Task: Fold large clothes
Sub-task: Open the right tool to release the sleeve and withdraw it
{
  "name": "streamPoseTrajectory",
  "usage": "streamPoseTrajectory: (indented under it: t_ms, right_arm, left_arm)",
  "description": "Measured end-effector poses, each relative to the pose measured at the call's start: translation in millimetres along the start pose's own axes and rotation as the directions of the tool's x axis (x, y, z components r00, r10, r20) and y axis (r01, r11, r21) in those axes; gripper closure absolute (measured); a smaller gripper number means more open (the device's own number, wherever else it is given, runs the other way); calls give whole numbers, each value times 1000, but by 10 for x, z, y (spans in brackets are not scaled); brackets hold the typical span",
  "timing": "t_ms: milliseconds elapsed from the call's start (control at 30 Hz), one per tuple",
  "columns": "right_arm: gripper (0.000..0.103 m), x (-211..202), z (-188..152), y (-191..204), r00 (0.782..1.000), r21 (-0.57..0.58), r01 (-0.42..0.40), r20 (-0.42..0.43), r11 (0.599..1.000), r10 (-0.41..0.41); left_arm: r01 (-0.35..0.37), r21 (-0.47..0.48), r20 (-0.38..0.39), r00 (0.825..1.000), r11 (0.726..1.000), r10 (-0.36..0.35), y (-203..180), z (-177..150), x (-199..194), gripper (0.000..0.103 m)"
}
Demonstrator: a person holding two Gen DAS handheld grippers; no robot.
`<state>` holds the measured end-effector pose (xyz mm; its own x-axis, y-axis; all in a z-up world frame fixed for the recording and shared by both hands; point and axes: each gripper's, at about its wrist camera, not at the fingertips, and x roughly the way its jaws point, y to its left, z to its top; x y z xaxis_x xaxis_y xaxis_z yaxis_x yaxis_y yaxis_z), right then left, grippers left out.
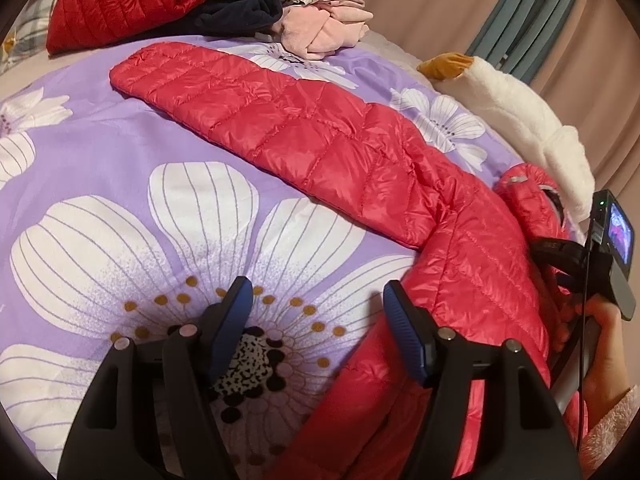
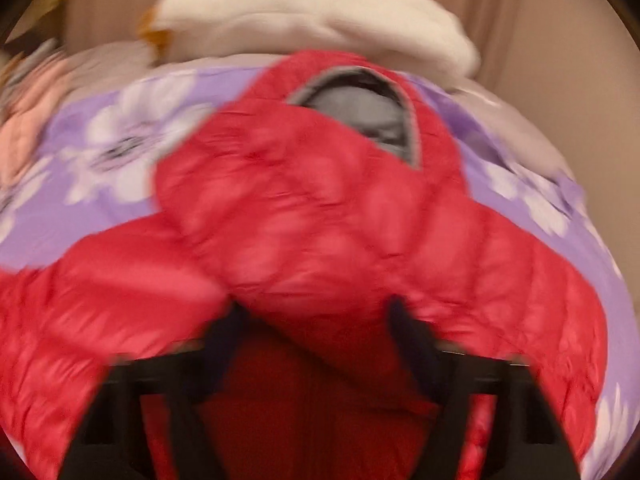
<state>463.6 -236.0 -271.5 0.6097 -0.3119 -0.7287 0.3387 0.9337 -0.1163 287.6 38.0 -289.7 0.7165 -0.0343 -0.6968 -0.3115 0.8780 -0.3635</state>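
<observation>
The left hand-held gripper (image 1: 318, 316) stands wide at the bottom of the left wrist view, its blue pads (image 1: 404, 328) apart over a large white flower on the purple bedspread (image 1: 100, 152); nothing lies between them, though the right pad sits just beside the edge of the red puffer jacket (image 1: 320, 140). The jacket's sleeve stretches flat toward the upper left of the frame, the body bunching toward the lower right. At the right edge a hand (image 1: 600, 340) grips the other tool, whose small screen (image 1: 620, 236) glows. A darker red jacket (image 1: 120, 0) and a heap of folded clothes (image 1: 320, 24) lie at the top; a white plush toy (image 1: 520, 112) lies at the upper right.

In the blurred right wrist view, the right hand-held gripper (image 2: 316, 320) sits at the bottom centre with red jacket (image 2: 320, 220) fabric between its dark fingers (image 2: 404, 320); whether they pinch it I cannot tell. The grey-lined hood (image 2: 360, 112) lies above, the plush toy (image 2: 320, 12) behind it.
</observation>
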Motion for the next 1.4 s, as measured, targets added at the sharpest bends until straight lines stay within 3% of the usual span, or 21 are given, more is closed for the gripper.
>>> streamPoseTrajectory:
  t_ms: [33,67,100,167,333,500,567,733,800,867,933,1000,1067,1200,1267,1400]
  right_arm:
    - [70,-3,0,-22,1000,18,7,0,1000,-7]
    - [85,-19,4,-57,1000,41,0,6,999,0]
    - [90,-46,4,-93,1000,56,-12,11,998,11]
    - [94,-111,3,-108,1000,61,-14,22,998,13]
    - [95,-534,-24,-99,985,59,-152,89,987,146]
    - [95,-1256,-264,-76,907,-61,-367,198,928,371]
    - [95,-1347,-396,-20,889,-99,-422,153,901,433]
    - [95,-1093,-741,128,895,-132,-444,-28,886,445]
    - [91,-982,-817,162,904,-148,-426,-91,892,417]
    - [89,-1035,-845,142,900,-151,-435,-82,888,427]
    - [77,-1122,-808,95,896,-152,-443,-61,883,439]
    - [42,-1257,-774,35,894,-157,-446,-25,881,447]
    - [31,-1456,-759,-76,883,-164,-454,53,876,467]
    - [31,-1711,-722,-194,879,-184,-439,114,879,463]
    - [32,-1792,-682,-308,911,-154,-364,149,919,386]
    - [32,-1779,-591,-621,953,-46,-235,184,971,240]
  left_arm:
    - [-10,8,-1,1000,1000,10,-15,-1,8,35]
    - [-18,15,-1,1000,1000,18,-26,-1,13,34]
    - [-21,18,-1,1000,1000,21,-28,-2,16,34]
    - [-12,10,1,1000,1000,12,-5,1,17,34]
    - [2,-4,5,1000,1000,-2,15,0,18,34]
    - [14,-16,8,1000,1000,-14,33,-7,3,34]
    - [24,-27,12,1000,999,-24,48,-3,-1,34]
    - [35,-36,14,999,999,-35,53,-5,-13,34]
    - [36,-37,14,999,999,-35,51,-8,-15,34]
    - [35,-36,14,999,999,-35,50,-8,-15,34]
    - [35,-36,14,999,999,-34,52,-7,-15,34]
    - [35,-36,14,999,999,-35,53,-6,-16,34]
    - [35,-36,14,999,999,-35,53,-5,-15,34]
    - [37,-37,14,999,999,-36,55,-4,-15,34]
    - [36,-36,13,999,999,-36,53,-3,-16,34]
    - [40,-40,12,999,998,-39,57,0,-18,34]
